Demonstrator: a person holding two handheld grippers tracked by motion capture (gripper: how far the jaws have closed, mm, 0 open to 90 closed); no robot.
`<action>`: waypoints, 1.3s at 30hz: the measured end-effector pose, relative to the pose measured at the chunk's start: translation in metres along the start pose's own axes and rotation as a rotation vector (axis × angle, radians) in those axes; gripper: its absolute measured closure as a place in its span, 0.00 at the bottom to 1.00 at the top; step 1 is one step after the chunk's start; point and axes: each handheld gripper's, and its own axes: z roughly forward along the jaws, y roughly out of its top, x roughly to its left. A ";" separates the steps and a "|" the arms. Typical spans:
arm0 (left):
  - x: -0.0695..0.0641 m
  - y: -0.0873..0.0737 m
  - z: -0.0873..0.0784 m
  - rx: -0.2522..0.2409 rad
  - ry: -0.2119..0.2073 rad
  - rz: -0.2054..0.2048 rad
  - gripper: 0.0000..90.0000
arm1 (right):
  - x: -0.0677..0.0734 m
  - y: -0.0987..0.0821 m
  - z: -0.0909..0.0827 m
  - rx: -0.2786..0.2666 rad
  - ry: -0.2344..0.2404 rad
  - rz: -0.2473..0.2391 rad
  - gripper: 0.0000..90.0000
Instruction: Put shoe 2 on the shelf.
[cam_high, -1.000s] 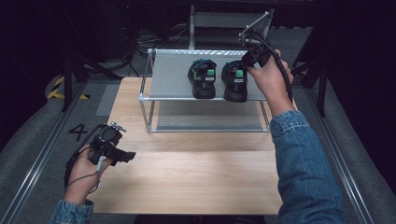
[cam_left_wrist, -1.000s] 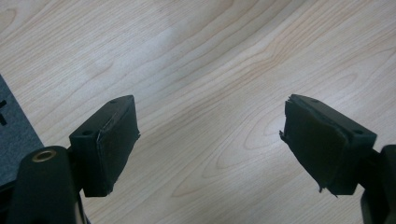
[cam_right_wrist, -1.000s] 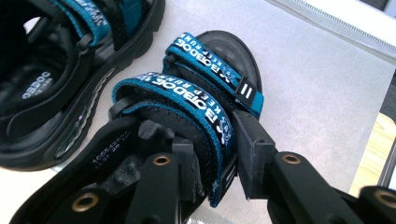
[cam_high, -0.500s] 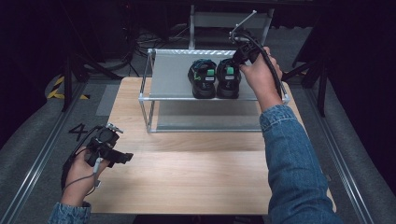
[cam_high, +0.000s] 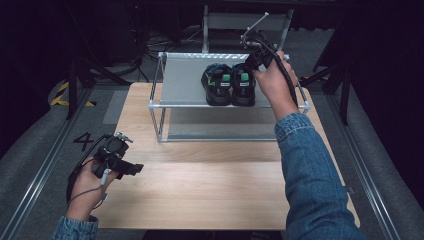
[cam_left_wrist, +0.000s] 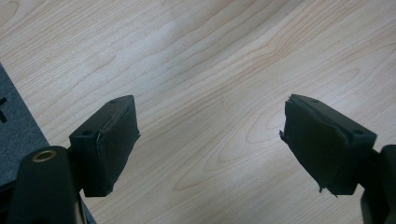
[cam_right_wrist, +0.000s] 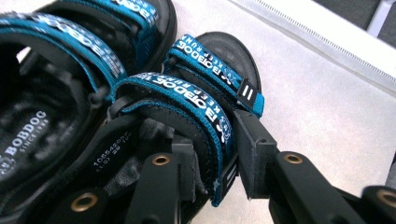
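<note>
- High view: the right gripper (cam_high: 252, 62) reaches the right one of two black sandals with blue straps (cam_high: 244, 85), side by side on a grey metal-framed shelf rack (cam_high: 185, 80).
- Left gripper view: the left gripper (cam_left_wrist: 210, 144) hangs with jaws wide apart over the pale wooden table (cam_left_wrist: 210, 56).
- Right gripper view: jaws clamp that sandal's strap and side wall (cam_right_wrist: 205, 116); such a shallow hold could slip if lifted, or nudge its neighbour (cam_right_wrist: 70, 51).

The left hand-held gripper (cam_high: 131, 169) sits low at the near left, gripped in the left hand (cam_high: 90, 185) with the forearm entering from the bottom edge; its jaws stand wide apart with nothing between them. The right arm, in a denim sleeve (cam_high: 310, 170), reaches forward and up, fully extended, with the right hand (cam_high: 272, 82) wrapped around the right hand-held gripper (cam_right_wrist: 212, 158). Its jaws point downward, partly closed, one pad inside and one outside a strap.
</note>
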 end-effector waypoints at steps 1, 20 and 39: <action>0.000 0.000 0.000 0.000 0.000 -0.003 0.21 | 0.000 0.000 0.000 0.000 0.000 0.000 0.79; -0.004 0.005 -0.001 -0.005 -0.005 0.015 0.20 | -0.001 -0.038 -0.062 -0.185 0.086 -0.023 0.55; 0.005 0.016 -0.007 -0.027 0.001 -0.004 0.19 | -0.028 -0.184 -0.087 -0.194 0.111 -0.014 0.50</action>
